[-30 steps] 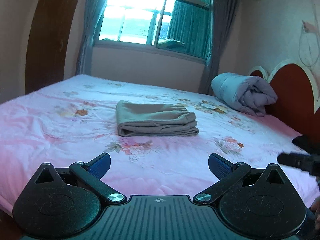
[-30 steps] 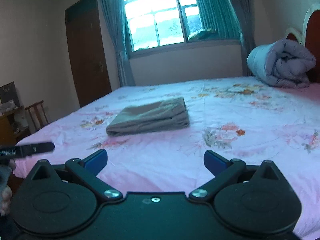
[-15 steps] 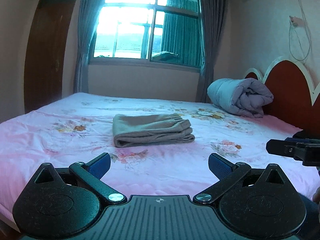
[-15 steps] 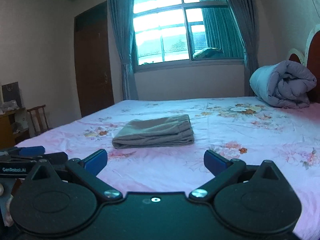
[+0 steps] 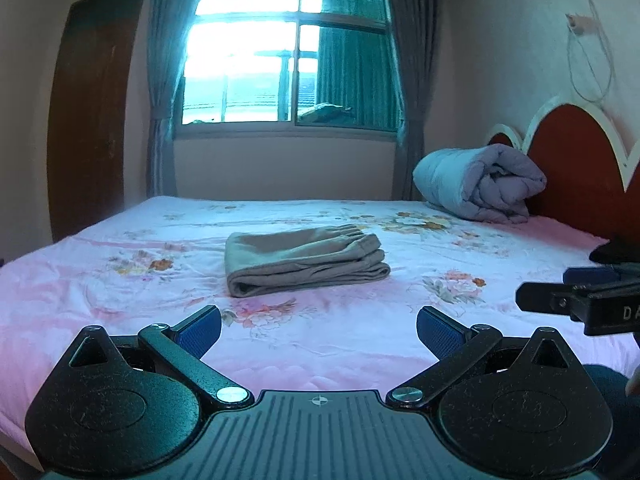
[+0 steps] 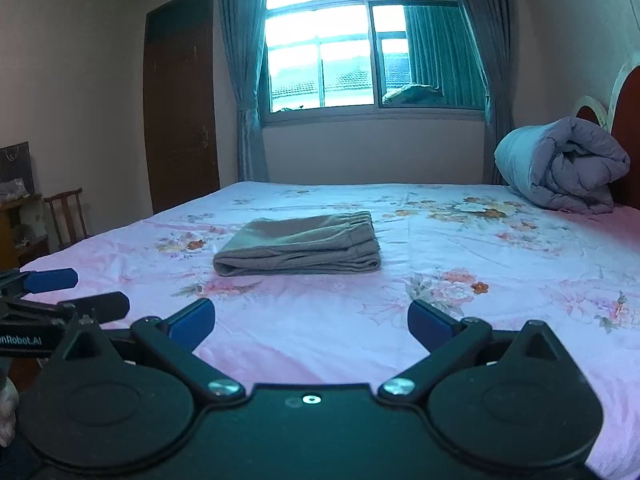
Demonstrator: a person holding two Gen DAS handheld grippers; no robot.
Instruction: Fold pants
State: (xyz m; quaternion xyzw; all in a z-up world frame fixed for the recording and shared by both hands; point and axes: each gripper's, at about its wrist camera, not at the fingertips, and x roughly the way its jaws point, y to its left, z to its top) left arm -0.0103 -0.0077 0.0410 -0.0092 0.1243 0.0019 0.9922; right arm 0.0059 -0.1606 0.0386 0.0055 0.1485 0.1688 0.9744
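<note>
1. The left gripper [image 5: 319,330] is hanging low over the near edge of the bed [image 5: 120,280], its jaws spread wide with nothing between them, the blue pads [image 5: 200,330] pointing out over the floral sheet.

2. The pants [image 5: 303,261] are sitting folded into a compact tan stack straight ahead of those open jaws, well apart from the fingertips, the elastic waistband showing on the far right side of the stack and the rounded fold facing the near left.

3. The right gripper [image 6: 311,322] is holding the same sort of pose: jaws gaping, empty, blue pads [image 6: 430,324] apart over pink sheet.

4. From the right wrist view, the pants [image 6: 298,249] are lying ahead and a touch left of the gap between the jaws, flat on the bed [image 6: 500,280], touched by neither tool.

5. Each gripper is peeking into the other's view: the right gripper [image 5: 576,300] is showing at the right edge of the left view, and the left gripper [image 6: 64,294] is poking in at the left edge of the right view, both side by side at the bedside.

6. Beyond the pants, off to the right of both sets of jaws, a rolled grey-lilac quilt [image 5: 484,184] is resting against the red headboard [image 5: 572,152].

7. Straight ahead past the bed, a bright window [image 6: 356,40] is glowing between teal curtains [image 6: 240,60].
</note>
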